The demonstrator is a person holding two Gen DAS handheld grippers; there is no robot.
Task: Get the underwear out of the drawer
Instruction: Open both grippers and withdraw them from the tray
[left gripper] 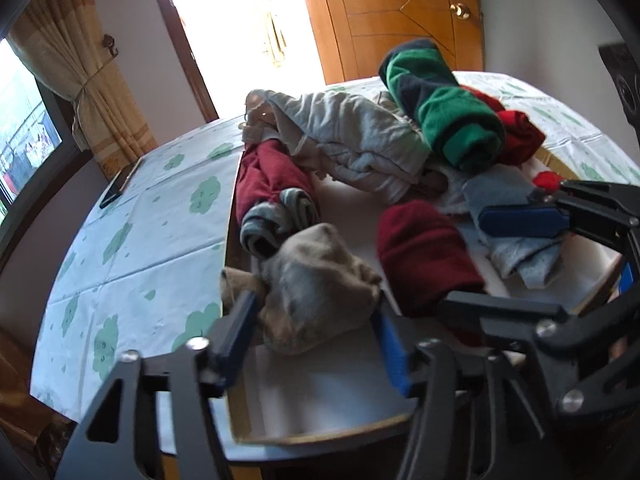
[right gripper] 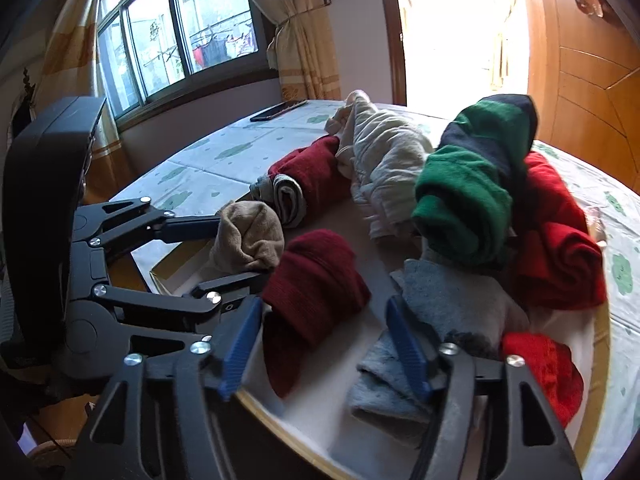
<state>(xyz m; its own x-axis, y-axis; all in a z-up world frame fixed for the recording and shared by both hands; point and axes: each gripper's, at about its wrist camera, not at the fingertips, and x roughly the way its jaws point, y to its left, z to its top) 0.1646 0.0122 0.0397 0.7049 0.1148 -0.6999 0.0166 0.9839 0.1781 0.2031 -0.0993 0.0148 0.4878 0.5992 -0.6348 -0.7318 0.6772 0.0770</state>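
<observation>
An open drawer (left gripper: pixel 320 420) with a white floor holds rolled and loose garments. My left gripper (left gripper: pixel 316 340) has its jaws on either side of a beige-grey bundle (left gripper: pixel 316 292), also in the right wrist view (right gripper: pixel 248 236); contact is hard to judge. My right gripper (right gripper: pixel 324 344) is open, jaws straddling the gap between a dark red roll (right gripper: pixel 316 288) and a flat grey garment (right gripper: pixel 440 320). In the left wrist view the right gripper (left gripper: pixel 500 260) reaches in from the right over that grey garment (left gripper: pixel 516 248).
The drawer also holds a green and navy roll (right gripper: pixel 468 196), bright red garments (right gripper: pixel 560 248), a pale crumpled garment (right gripper: pixel 384 160) and a maroon roll (left gripper: pixel 272 176). The drawer lies on a bed sheet with green prints (left gripper: pixel 140 240). A phone (left gripper: pixel 116 188) lies near the bed's edge.
</observation>
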